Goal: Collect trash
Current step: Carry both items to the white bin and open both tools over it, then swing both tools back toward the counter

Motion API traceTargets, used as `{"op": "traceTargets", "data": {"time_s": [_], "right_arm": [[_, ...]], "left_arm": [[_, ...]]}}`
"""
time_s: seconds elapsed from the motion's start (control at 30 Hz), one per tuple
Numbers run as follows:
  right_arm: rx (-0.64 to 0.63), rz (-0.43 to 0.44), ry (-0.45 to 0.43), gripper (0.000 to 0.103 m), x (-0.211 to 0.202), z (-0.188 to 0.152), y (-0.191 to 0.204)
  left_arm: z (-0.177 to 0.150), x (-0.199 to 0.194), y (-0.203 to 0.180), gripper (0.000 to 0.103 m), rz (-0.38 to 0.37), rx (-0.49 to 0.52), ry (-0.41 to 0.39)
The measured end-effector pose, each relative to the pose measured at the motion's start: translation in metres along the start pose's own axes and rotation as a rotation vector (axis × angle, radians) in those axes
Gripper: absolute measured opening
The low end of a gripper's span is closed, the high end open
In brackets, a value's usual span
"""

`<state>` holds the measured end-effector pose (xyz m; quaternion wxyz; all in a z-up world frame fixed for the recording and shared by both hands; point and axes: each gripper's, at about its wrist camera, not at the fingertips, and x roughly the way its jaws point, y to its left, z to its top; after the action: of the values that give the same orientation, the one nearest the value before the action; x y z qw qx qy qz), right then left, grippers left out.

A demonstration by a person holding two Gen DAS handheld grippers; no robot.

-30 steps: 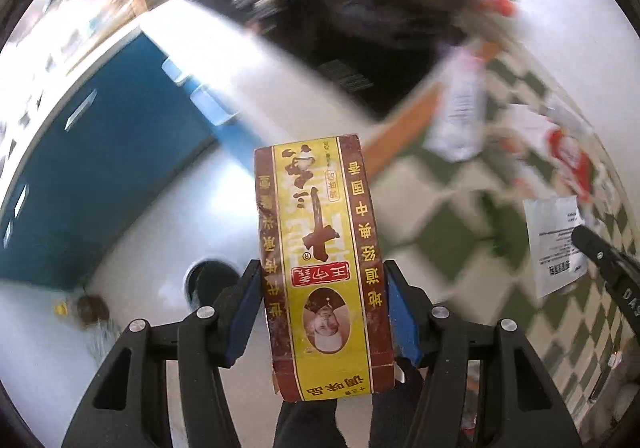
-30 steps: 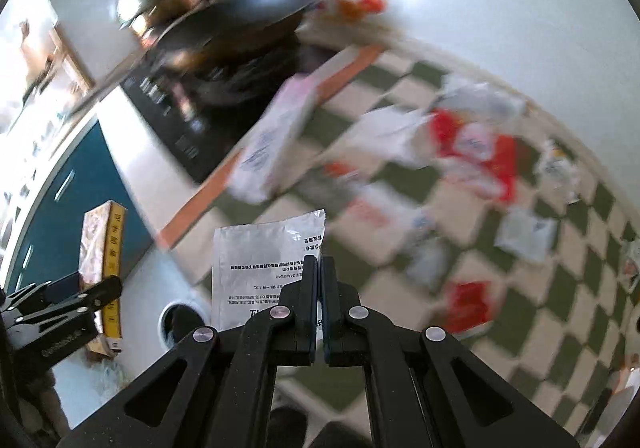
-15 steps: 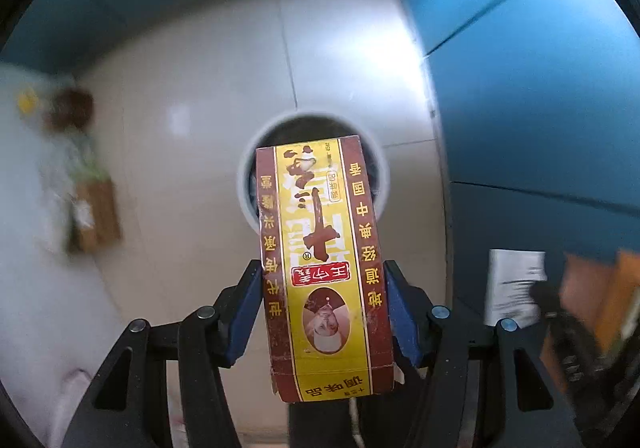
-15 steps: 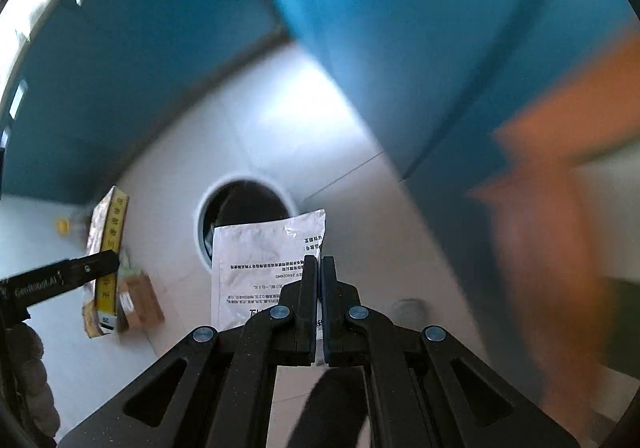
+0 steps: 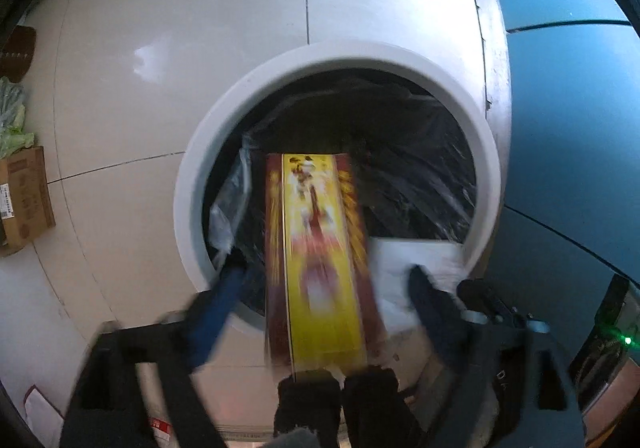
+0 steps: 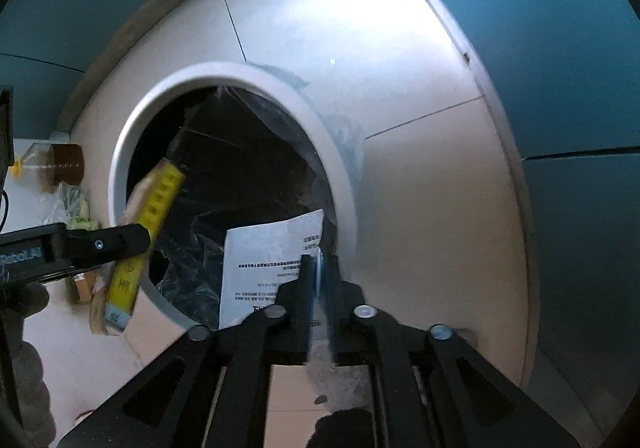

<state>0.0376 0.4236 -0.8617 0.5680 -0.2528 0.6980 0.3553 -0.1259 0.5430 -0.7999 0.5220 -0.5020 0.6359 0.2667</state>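
Beside teal cabinets (image 5: 568,128) — pale tiled floor (image 5: 180,48), bin (image 5: 208,152).

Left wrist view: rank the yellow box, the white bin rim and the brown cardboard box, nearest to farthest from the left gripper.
1. yellow box: between the fingers of the left gripper, over the bin mouth.
2. white bin rim: ringing the opening, just beyond the fingertips.
3. brown cardboard box: far left edge, on the floor.

Yellow box (image 5: 320,260) motion-blurred; its print unreadable.
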Motion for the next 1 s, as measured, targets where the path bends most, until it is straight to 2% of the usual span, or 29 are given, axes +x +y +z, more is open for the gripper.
{"op": "traceTargets", "data": {"time_s": [0.07,0.13,0.2,0.27,0.4,0.63,1.0], "right_arm": [[-0.001,0.003,0.007,0.048,0.003,0.002,0.000],[-0.008,-0.013,0.002,0.056,-0.006,0.002,-0.004],[-0.022,-0.028,-0.002,0.061,-0.015,0.002,-0.006],[-0.039,-0.048,-0.007,0.083,-0.029,0.000,-0.003],[-0.107,-0.117,-0.062,0.102,-0.065,-0.006,0.008],[-0.164,-0.150,-0.124,0.103,-0.169,-0.030,0.036],[-0.218,-0.092,-0.220,0.103,-0.364,-0.100,0.081]], "left_arm": [[-0.004,-0.002,0.003,0.095,0.016,-0.005,-0.006],[-0.009,-0.008,0.004,0.095,0.050,-0.001,-0.032],[-0.018,-0.025,0.000,0.095,0.119,0.020,-0.093],[-0.028,-0.044,0.001,0.095,0.174,0.034,-0.160],[-0.053,-0.089,-0.001,0.095,0.276,0.059,-0.274],[-0.110,-0.175,-0.012,0.095,0.290,0.029,-0.345],[-0.225,-0.319,-0.036,0.095,0.274,0.046,-0.446]]}}
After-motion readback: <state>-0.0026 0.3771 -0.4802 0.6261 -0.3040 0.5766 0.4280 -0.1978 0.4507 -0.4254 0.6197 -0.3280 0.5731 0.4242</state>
